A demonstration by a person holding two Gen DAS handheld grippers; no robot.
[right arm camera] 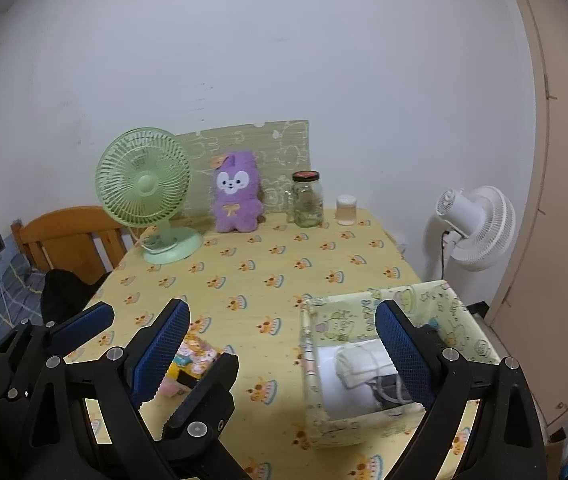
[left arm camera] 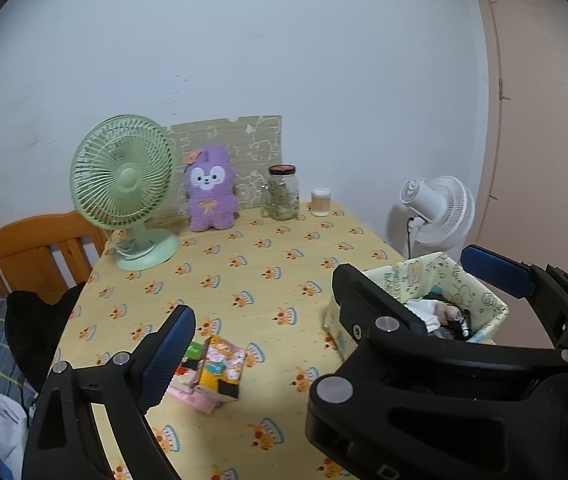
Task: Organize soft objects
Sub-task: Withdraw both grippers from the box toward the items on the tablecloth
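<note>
A small pile of folded, cartoon-printed soft items (left arm camera: pixel 214 370) lies on the yellow tablecloth near the front left; it also shows in the right wrist view (right arm camera: pixel 192 364). A fabric storage box (right arm camera: pixel 367 312) with pale cartoon print stands at the front right and holds white and dark folded items (right arm camera: pixel 363 364); the box also shows in the left wrist view (left arm camera: pixel 483 300). A purple plush bunny (left arm camera: pixel 210 194) stands at the back. My left gripper (right arm camera: pixel 144 334) is open and empty above the pile. My right gripper (right arm camera: pixel 284 344) is open and empty, one finger over the box.
A green desk fan (left arm camera: pixel 124 184) stands at the back left. A glass jar (left arm camera: pixel 282 194) and a small cup (left arm camera: pixel 320 201) stand at the back right. A white floor fan (left arm camera: pixel 439 210) is beyond the table's right edge. A wooden headboard (left arm camera: pixel 40 246) is at left.
</note>
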